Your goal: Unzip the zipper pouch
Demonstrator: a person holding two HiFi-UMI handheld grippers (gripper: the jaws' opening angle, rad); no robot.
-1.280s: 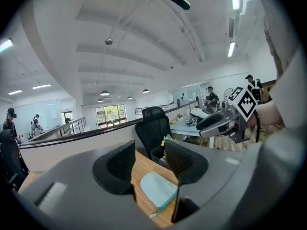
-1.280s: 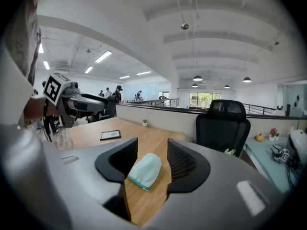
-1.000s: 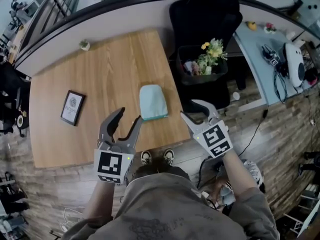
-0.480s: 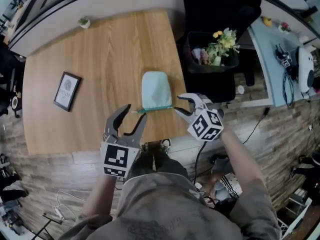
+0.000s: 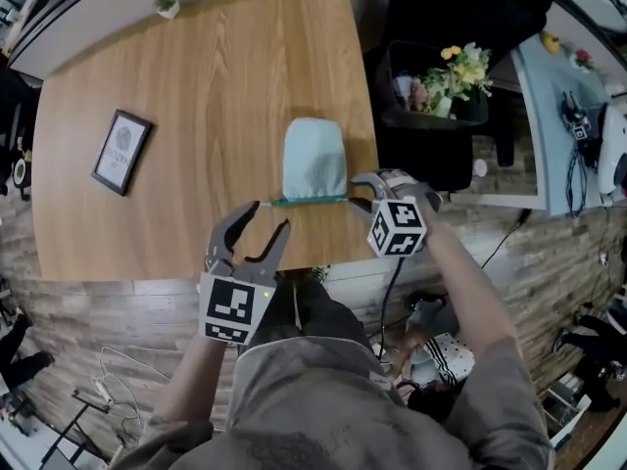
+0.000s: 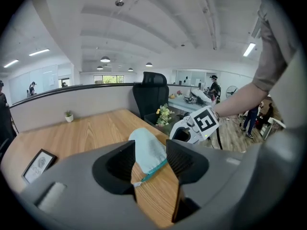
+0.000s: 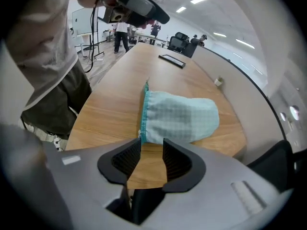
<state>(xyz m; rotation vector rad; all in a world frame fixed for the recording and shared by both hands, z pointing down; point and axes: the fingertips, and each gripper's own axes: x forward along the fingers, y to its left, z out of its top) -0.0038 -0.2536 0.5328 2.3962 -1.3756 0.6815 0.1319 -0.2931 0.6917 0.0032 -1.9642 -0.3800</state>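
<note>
A pale blue zipper pouch (image 5: 314, 157) lies flat on the wooden table (image 5: 196, 86). Its teal zipper (image 5: 309, 201) runs along the edge nearest me. My left gripper (image 5: 267, 217) hovers open just short of the zipper's left end, where the pull tab (image 6: 138, 182) shows between its jaws. My right gripper (image 5: 361, 192) is at the zipper's right end. Its jaws have just been closing and hold nothing; the pouch (image 7: 184, 115) and zipper (image 7: 143, 110) lie just beyond its fingertips (image 7: 136, 146). The left gripper view shows the pouch (image 6: 147, 150) and the right gripper (image 6: 191, 129) beyond it.
A framed picture (image 5: 121, 152) lies at the table's left and a small potted plant (image 5: 168, 6) at its far edge. A black chair (image 5: 460, 27) holding a box of flowers (image 5: 446, 78) stands right of the table. The table's near edge (image 5: 225, 267) runs just under both grippers.
Both grippers have come down toward the table's near edge and the zipper ends. The right gripper has rolled over and its jaws have narrowed. The pouch has not moved.
</note>
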